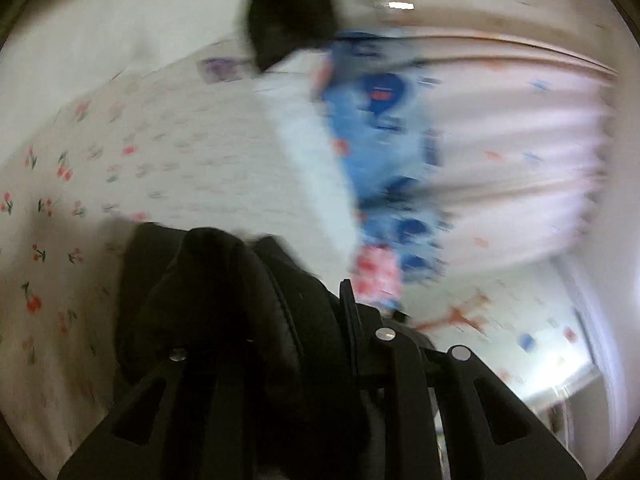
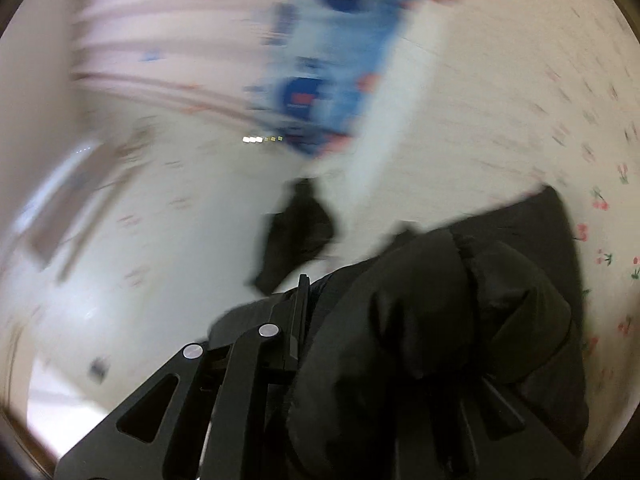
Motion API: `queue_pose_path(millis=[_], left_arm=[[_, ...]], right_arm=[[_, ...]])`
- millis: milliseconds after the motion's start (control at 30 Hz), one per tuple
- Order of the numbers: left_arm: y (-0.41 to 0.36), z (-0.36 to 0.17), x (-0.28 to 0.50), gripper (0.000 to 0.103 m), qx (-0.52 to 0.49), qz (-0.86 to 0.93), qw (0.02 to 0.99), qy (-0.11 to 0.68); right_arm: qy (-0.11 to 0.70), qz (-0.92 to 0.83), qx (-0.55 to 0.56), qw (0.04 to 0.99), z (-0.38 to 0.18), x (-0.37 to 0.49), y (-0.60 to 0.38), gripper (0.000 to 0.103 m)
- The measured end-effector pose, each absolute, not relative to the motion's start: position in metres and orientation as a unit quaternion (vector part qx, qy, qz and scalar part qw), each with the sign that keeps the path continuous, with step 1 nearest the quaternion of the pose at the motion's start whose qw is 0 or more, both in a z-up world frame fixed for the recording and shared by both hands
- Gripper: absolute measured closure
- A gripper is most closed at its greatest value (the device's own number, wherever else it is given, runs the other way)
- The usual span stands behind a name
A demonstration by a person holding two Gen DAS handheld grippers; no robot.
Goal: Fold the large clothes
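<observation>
Black padded fabric fills both of my views: the dark garment [image 1: 224, 304] is bunched up in my left claw [image 1: 320, 320], and another thick fold of it [image 2: 460, 320] is heaped over my right claw [image 2: 320, 320]. Each claw is clenched on the cloth, its jaws nearly together with the stuff pinched between them. I judge I hold two parts of one big garment so that I can carry an edge across and lay it over the rest. Below lies the bed [image 1: 132, 152], its pale sheet printed with small cherries, which is where the fold should land. Farther off, in the left view, a second dark piece [image 1: 292, 12] shows near the top, too blurred for me to say whether it belongs to the same garment. A blue patterned cloth [image 1: 380, 132] lies beside a pale striped drape [image 1: 520, 128]. Both pictures are heavily smeared, so finer detail escapes me.
</observation>
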State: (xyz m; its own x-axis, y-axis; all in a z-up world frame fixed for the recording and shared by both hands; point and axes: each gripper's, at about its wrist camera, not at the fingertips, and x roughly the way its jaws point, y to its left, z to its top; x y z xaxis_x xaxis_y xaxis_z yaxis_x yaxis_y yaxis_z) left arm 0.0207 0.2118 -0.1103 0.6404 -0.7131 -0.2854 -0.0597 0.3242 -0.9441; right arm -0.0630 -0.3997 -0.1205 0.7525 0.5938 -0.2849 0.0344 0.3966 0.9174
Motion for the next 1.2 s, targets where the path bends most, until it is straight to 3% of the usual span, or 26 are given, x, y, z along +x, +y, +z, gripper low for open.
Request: queue_pose_path(millis=[100,233,300,433,467,500,533,567,600,633,867,933,1100,1200], left_arm=[[0.196,-0.154,0.044,0.080,-0.545,-0.198,0.718,0.384],[0.192,-0.141,0.046,0.078,-0.520,-0.180,0.740,0.386],[0.195,-0.128,0.047,0.065,-0.508,-0.187,0.752,0.377],[0.202,-0.138,0.061,0.053,-0.550,-0.194,0.707,0.400],[0.205,-0.137,0.060,0.042,-0.570,-0.201,0.691,0.397],[0.208,-0.134,0.058,0.022,-0.589,-0.219,0.675,0.387],[0.210,-0.126,0.057,0.015,-0.606,-0.247,0.658,0.371],[0.212,-0.114,0.054,0.007,-0.618,-0.269,0.650,0.351],[0.214,-0.105,0.053,0.007,-0.622,-0.281,0.648,0.338],[0.216,-0.089,0.050,0.007,-0.623,-0.297,0.646,0.327],[0.181,-0.008,0.022,0.007,-0.485,-0.305,0.762,0.303],[0.165,0.001,0.021,0.007,-0.447,-0.285,0.793,0.301],[0.086,0.000,0.039,0.007,-0.256,-0.289,0.856,0.345],[0.058,-0.025,0.075,0.007,-0.223,-0.288,0.850,0.380]], right_arm=[[0.314,0.163,0.530,0.770,-0.154,-0.045,-0.396,0.089],[0.292,0.164,0.541,0.772,-0.142,-0.041,-0.396,0.084],[0.272,0.178,0.545,0.773,-0.133,-0.041,-0.397,0.082],[0.309,0.157,0.560,0.753,-0.148,-0.019,-0.395,0.069],[0.319,0.150,0.575,0.738,-0.153,-0.015,-0.395,0.065],[0.321,0.149,0.589,0.726,-0.153,-0.013,-0.397,0.055],[0.317,0.153,0.600,0.718,-0.149,-0.012,-0.398,0.047],[0.307,0.159,0.606,0.717,-0.143,-0.012,-0.397,0.028],[0.298,0.165,0.609,0.716,-0.136,-0.013,-0.397,0.009],[0.291,0.168,0.610,0.718,-0.127,-0.015,-0.397,0.006],[0.267,0.169,0.517,0.796,-0.059,-0.032,-0.384,0.006],[0.284,0.149,0.441,0.838,-0.041,-0.032,-0.367,0.006],[0.353,0.110,0.241,0.897,-0.036,-0.001,-0.305,0.006],[0.386,0.073,0.178,0.902,-0.058,0.035,-0.283,0.006]])
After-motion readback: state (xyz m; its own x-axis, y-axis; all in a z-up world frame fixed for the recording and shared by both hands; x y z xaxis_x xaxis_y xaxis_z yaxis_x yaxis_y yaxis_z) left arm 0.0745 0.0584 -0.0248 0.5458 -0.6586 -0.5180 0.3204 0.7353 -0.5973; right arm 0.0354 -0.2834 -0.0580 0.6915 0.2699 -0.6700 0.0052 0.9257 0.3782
